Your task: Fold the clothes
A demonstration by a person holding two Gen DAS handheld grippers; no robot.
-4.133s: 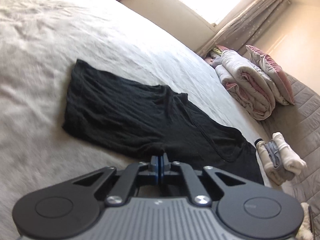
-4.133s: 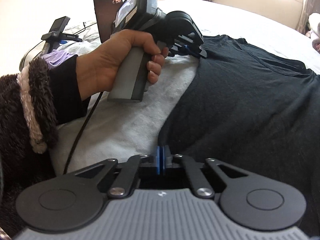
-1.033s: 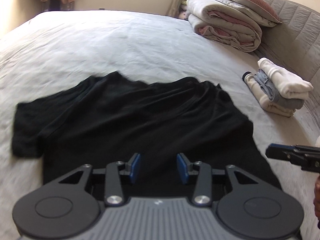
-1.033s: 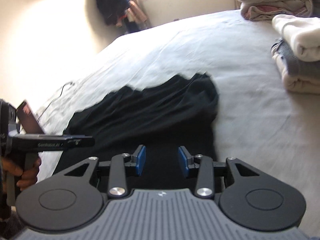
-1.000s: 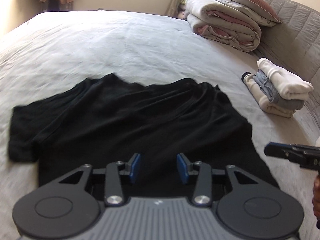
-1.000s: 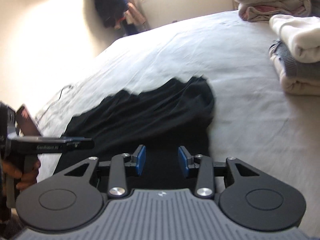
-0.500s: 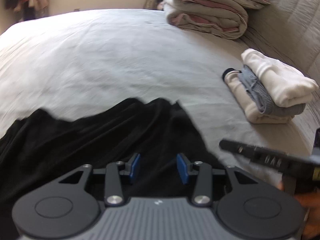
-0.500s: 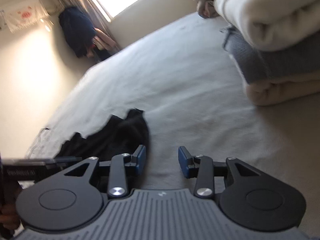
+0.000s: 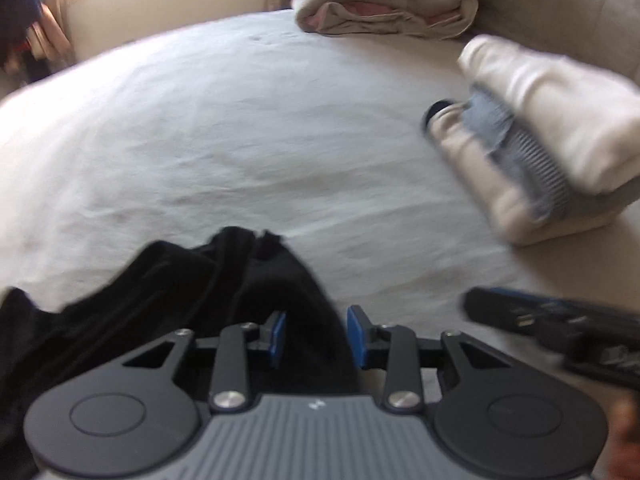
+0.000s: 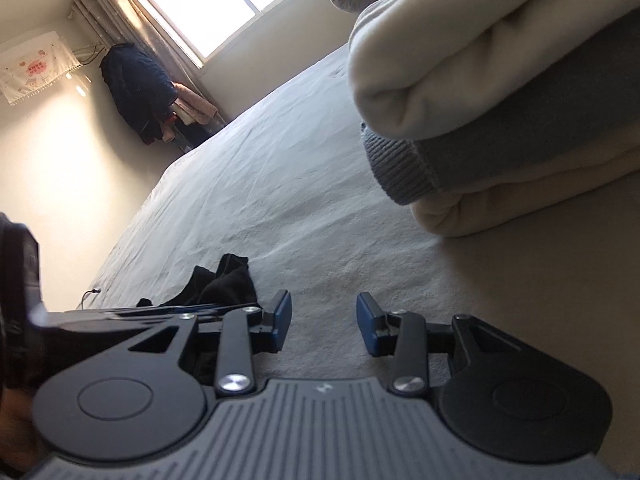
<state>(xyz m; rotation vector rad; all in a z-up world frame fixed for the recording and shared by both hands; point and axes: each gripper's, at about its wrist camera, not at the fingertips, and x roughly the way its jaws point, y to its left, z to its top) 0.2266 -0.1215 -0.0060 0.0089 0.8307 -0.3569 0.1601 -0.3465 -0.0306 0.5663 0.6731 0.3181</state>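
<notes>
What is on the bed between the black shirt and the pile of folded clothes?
Nothing but bare white bed sheet. In the left wrist view, the black shirt lies low and left, the folded clothes sit to the right, and only sheet lies between.

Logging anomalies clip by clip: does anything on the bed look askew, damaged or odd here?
Only the black shirt: it lies bunched and rumpled on the bed sheet, not flat. The folded clothes pile looks neat. No damage is visible, though the left wrist view is blurred.
</notes>
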